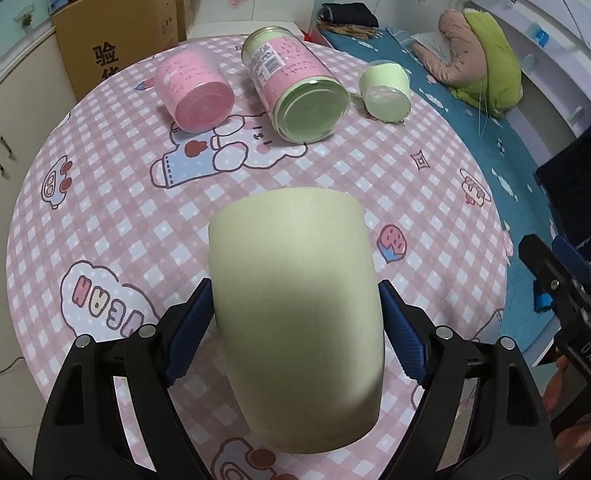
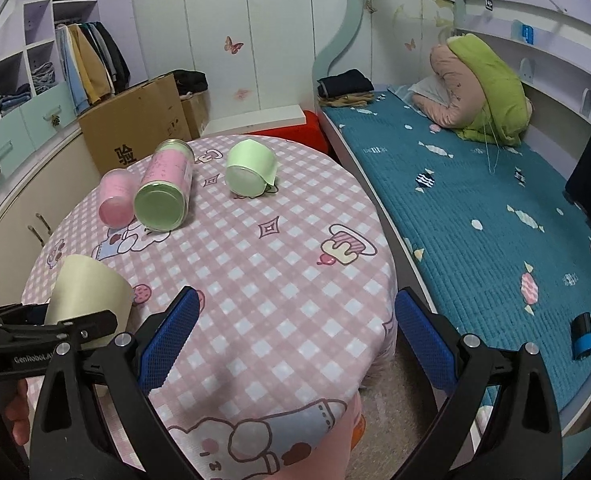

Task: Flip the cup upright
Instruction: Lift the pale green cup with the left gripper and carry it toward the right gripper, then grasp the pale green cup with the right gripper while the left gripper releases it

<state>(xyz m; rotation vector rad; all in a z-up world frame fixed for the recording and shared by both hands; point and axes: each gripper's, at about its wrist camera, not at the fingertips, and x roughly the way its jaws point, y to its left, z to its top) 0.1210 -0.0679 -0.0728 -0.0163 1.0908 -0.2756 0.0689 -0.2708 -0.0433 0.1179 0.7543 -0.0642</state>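
Note:
My left gripper (image 1: 297,322) is shut on a pale yellow cup (image 1: 295,312); its blue pads press both sides. The cup is tilted and held above the round table with a pink checked cloth (image 1: 95,208). The cup also shows in the right wrist view (image 2: 87,292), at the far left, clamped in the left gripper (image 2: 55,330). My right gripper (image 2: 295,336) is open and empty over the table's near right edge. A small green cup (image 1: 385,88) lies on its side at the far right of the table; it also shows in the right wrist view (image 2: 249,168).
A pink cup (image 1: 193,86) and a tall pink-and-green canister (image 1: 295,88) lie on their sides at the back of the table. A cardboard box (image 1: 115,28) stands behind. A bed with a teal cover (image 2: 475,208) runs along the right. A cabinet (image 1: 11,128) is at the left.

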